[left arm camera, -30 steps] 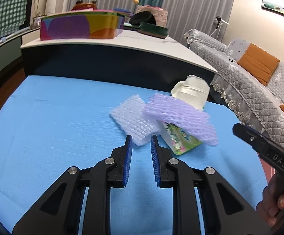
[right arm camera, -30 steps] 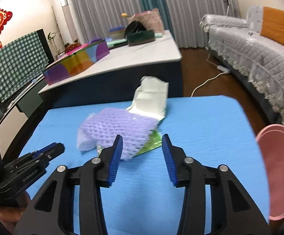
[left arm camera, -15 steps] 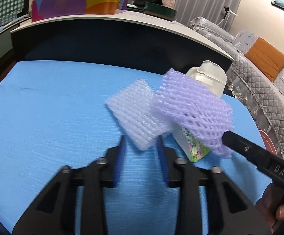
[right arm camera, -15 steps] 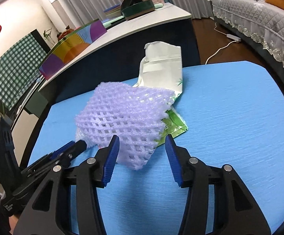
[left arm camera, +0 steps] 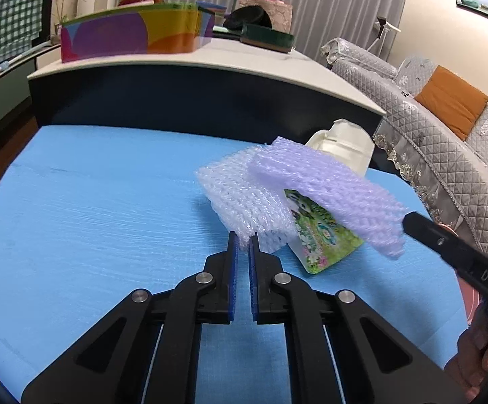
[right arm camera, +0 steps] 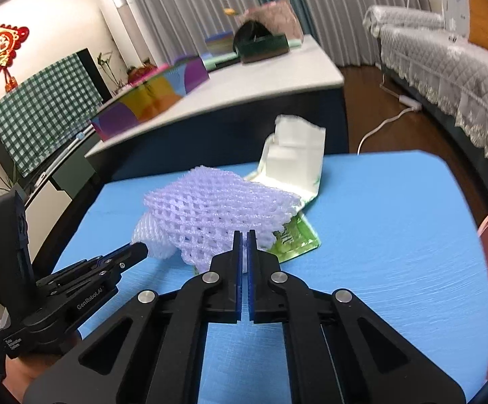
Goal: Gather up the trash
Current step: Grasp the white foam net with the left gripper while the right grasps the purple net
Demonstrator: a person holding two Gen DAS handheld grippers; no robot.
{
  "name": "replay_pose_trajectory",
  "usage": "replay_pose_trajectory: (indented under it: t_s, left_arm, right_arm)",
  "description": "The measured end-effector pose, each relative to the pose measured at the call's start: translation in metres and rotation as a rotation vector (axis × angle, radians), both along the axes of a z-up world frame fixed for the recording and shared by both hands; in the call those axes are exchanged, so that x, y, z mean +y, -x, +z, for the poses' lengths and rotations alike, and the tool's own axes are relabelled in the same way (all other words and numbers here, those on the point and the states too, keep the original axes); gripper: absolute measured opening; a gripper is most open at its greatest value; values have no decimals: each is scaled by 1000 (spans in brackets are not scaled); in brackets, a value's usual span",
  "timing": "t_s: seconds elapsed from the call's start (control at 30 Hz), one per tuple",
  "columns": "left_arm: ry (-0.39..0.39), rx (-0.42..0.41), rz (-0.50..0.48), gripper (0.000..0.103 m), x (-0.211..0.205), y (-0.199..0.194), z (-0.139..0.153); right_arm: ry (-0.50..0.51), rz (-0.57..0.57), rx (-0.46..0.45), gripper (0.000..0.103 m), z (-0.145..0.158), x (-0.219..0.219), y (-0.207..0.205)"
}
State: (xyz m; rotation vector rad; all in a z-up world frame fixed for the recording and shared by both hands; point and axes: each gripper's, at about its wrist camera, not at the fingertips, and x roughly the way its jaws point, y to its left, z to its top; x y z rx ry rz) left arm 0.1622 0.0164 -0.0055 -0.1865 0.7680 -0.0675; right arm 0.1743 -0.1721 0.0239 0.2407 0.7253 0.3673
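Left wrist view: on the blue table [left arm camera: 75, 202], the left gripper [left arm camera: 242, 239] pinches a white foam net [left arm camera: 244, 198]. The right gripper [right arm camera: 244, 235] pinches the purple foam net [right arm camera: 217, 212]. Lifting either may drag the wrapper [left arm camera: 324, 235] or tear the foam.

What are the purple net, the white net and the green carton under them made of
Purple net: soft foam mesh, matte, going by its open diamond lattice, probably fruit-packing foam. White net: the same kind of foam lattice, paler and slightly translucent. Green carton: likely coated paperboard, glossy print and a folded cream top; a plastic-lined pack can't be ruled out.
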Motion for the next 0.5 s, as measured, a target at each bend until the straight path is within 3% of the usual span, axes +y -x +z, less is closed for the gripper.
replay_pose_trajectory:
  t_s: [0.5]
  left_arm:
    - [-39, -44, -48, 6, -18, 40, 25]
  right_arm:
    - [2, -86, -115, 2, 44, -53, 59]
